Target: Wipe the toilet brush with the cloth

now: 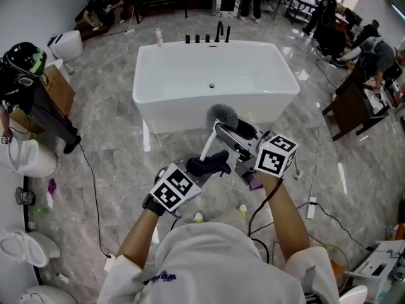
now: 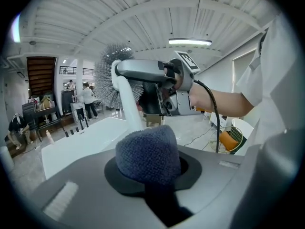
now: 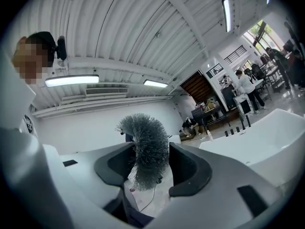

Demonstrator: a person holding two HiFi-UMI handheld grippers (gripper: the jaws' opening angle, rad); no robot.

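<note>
The dark blue cloth is clenched in the jaws of the left gripper, bunched into a pad so that it can be rubbed along the handle. The toilet brush is grasped just below its bristles by the right gripper. It is held aloft, steadied for wiping, in front of the bathtub. Its bristle head is grey and bushy. Its white handle is slanted down towards the cloth.

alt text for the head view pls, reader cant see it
Seen from above, a person's right tool grips a toilet brush below its grey bristle head, while the left tool holds a dark cloth at the brush's white handle. A white bathtub stands just ahead on a grey marble floor.
</note>
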